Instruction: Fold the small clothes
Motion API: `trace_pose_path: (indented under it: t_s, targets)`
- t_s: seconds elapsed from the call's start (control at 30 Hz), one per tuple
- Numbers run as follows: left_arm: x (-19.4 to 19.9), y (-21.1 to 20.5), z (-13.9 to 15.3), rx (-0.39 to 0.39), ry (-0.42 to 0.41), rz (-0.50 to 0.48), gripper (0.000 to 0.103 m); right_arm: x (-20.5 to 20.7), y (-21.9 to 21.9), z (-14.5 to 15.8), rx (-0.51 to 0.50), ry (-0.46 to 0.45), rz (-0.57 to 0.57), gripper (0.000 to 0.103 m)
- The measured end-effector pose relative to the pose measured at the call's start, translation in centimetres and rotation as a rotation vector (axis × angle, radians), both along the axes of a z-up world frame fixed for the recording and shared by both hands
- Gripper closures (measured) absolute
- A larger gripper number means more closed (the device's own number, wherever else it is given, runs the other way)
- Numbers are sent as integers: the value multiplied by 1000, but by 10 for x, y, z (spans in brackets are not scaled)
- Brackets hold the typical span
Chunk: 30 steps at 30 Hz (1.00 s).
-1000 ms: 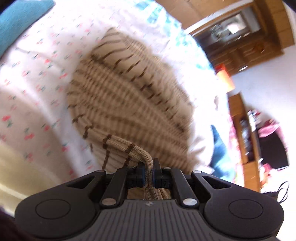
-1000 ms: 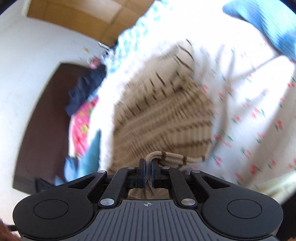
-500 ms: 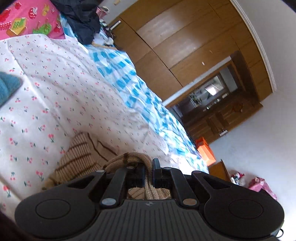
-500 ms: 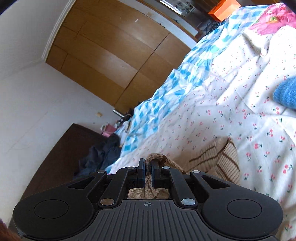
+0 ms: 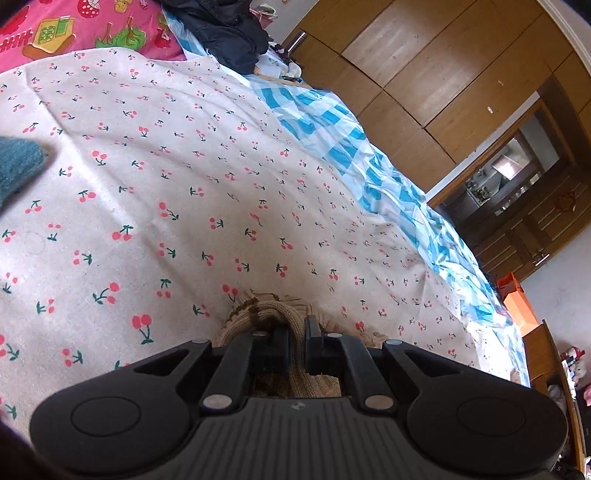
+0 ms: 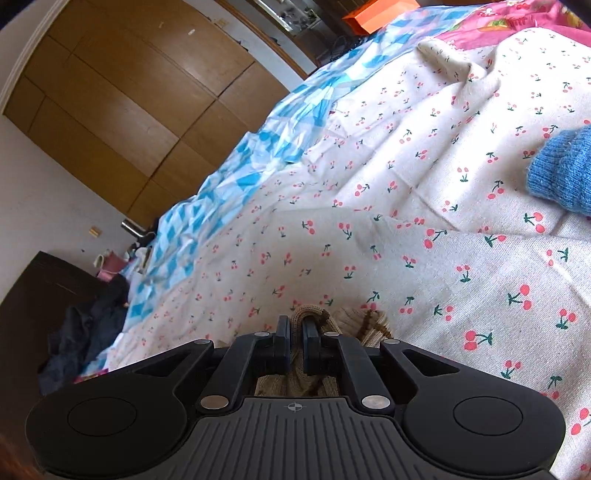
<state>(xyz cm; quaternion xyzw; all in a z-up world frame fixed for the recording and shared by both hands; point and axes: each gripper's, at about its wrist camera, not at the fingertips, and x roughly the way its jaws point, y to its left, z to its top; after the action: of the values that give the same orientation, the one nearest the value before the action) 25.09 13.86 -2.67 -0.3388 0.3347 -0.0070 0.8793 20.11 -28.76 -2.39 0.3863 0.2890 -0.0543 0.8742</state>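
1. Jaws of both tools are pinching knit fabric: the left gripper (image 5: 296, 338) clamps a beige ribbed edge of the striped garment (image 5: 273, 312), and the right gripper (image 6: 294, 332) grips another edge of the same piece (image 6: 354, 321).

2. Where it sits: the garment is bunched right at the two sets of jaws, low over the cherry-print sheet (image 5: 207, 192) on the bed. Only a small tuft with brown stripes shows past each tool; the rest is hidden beneath the gripper bodies.

3. Step in hand, as I judge it: a fold is under way, with the two held edges being carried across the piece together.

4. Next move calls for lowering both edges evenly onto the sheet so they line up with the layer below, then letting go without dragging the knit askew.

5. Hard to make out: whether the garment already lies doubled under the tools, and whether the held edges touch the sheet, possibly just above it.

6. Cut off at the frame edges: a blue knitted item (image 6: 561, 173), well apart from the work, and dark clothes (image 5: 221, 33) heaped at the far end of the bed.
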Motion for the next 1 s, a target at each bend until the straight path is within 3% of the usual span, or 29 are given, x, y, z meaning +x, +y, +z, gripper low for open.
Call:
trace_pose_path:
  t_s: [0.17, 0.27, 0.37, 0.4, 0.43, 0.7, 0.93, 1.0]
  targets:
    - [1, 7, -7, -41, 35, 12, 89, 14, 4, -11, 11, 54, 29, 92]
    - [-2, 11, -5, -74, 47, 24, 79, 15, 6, -14, 27, 64, 48, 88]
    - [-7, 15, 3, -109, 12, 45, 55, 7, 10, 2, 3, -3, 75, 75]
    - [-9, 16, 6, -128, -1, 51, 43, 4, 11, 6, -13, -18, 80, 72]
    - [-10, 17, 9, -136, -10, 59, 39, 2, 13, 11, -35, -32, 86, 72]
    - [-52, 16, 22, -5, -10, 13, 38, -33, 16, 30, -195, -29, 149, 71]
    - [-103, 11, 1, 133, 56, -75, 37, -81, 31, 11, -320, 66, 271, 72]
    - [-104, 10, -10, 153, 104, -81, 37, -83, 35, 3, -376, 112, 284, 87]
